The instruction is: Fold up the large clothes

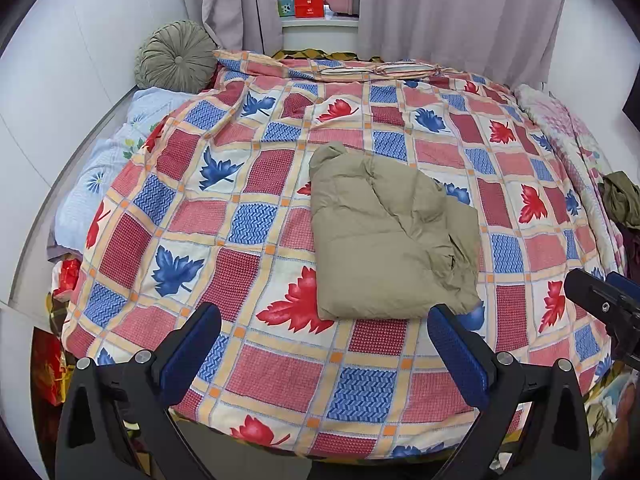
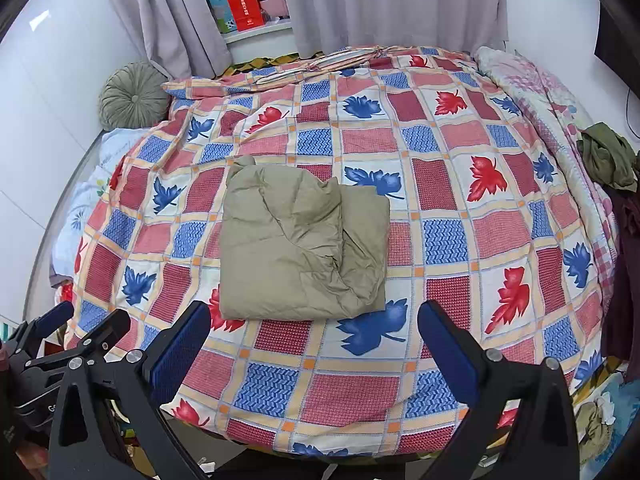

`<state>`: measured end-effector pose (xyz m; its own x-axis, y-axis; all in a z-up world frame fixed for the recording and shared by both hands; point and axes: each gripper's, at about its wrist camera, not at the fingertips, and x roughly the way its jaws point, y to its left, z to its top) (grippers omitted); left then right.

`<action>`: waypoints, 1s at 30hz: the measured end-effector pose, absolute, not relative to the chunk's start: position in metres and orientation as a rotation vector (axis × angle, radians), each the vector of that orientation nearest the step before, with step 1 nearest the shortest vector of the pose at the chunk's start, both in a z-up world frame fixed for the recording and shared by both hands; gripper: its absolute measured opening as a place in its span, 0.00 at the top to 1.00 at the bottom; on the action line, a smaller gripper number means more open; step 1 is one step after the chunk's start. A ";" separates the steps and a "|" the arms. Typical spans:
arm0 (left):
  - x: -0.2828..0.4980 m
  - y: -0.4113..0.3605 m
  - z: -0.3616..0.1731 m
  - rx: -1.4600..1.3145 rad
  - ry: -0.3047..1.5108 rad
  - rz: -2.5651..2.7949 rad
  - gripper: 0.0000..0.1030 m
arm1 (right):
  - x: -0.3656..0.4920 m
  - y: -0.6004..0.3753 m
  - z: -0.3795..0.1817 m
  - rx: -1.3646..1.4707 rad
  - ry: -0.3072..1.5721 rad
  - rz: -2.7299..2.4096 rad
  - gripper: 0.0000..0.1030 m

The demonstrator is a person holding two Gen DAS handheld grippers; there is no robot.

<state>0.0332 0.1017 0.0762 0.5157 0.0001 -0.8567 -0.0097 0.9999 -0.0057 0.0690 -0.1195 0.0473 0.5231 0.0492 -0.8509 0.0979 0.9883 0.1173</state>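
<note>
On the leaf-patterned patchwork quilt (image 1: 248, 264) your folded khaki padded jacket (image 1: 384, 240) lies compact; left gripper (image 1: 324, 344) and right gripper (image 2: 314, 340) hang spread apart, empty, likely fold complete

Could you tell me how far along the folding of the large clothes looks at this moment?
Done: the khaki padded jacket lies folded into a compact rectangle on the leaf-patterned quilt. In hand: nothing; the left tongs and right tongs are both open and empty. Left: an olive garment sits crumpled at the bed's right edge.

Khaki jacket (image 1: 384, 236) on checked quilt (image 1: 248, 216) (red and blue leaves)
</note>
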 end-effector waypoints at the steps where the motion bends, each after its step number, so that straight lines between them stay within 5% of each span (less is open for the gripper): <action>1: 0.034 0.101 0.076 -0.011 1.029 0.005 0.00 | 0.070 -0.119 0.047 0.158 1.021 -0.030 0.00; 30: 0.034 0.104 0.073 -0.012 1.021 -0.008 0.00 | 0.070 -0.118 0.048 0.158 1.024 -0.029 0.00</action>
<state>0.0340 0.1036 0.0727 0.5228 -0.0123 -0.8523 0.0015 0.9999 -0.0135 0.0704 -0.1181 0.0480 0.5210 0.0499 -0.8521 0.0983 0.9881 0.1180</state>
